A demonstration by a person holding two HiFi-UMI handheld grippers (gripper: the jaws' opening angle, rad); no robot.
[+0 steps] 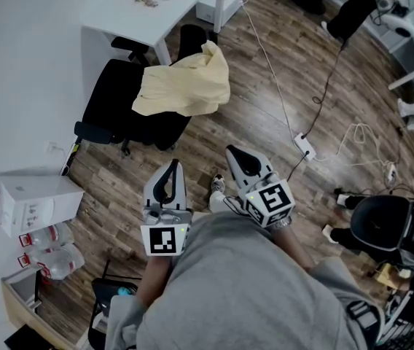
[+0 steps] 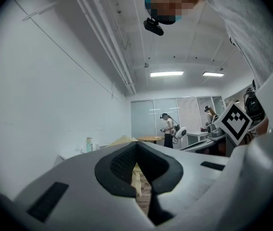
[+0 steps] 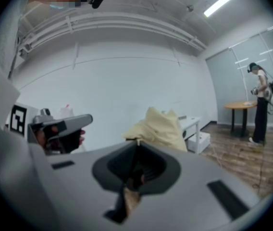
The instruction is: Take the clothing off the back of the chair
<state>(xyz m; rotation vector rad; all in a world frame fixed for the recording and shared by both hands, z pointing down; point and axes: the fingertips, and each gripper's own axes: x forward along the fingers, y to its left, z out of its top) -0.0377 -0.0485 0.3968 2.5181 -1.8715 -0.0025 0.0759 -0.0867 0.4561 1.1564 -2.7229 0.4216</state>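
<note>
A pale yellow garment (image 1: 185, 86) hangs over the back of a black office chair (image 1: 119, 104) beside a white desk (image 1: 156, 13). My left gripper (image 1: 173, 166) and right gripper (image 1: 234, 153) are held side by side in front of me, well short of the chair. Both point toward it and both are shut with nothing in them. In the right gripper view the garment (image 3: 159, 128) rises just beyond the closed jaw tips of the right gripper (image 3: 137, 143). The left gripper view shows a strip of the garment (image 2: 136, 177) through the slot under the tips of the left gripper (image 2: 136, 145).
A white box (image 1: 36, 201) and water bottles (image 1: 50, 259) lie on the floor at the left. A power strip (image 1: 304, 146) with trailing cables crosses the wooden floor on the right. Another black chair (image 1: 382, 221) stands at the right. A person (image 3: 260, 102) stands by a round table (image 3: 242, 106).
</note>
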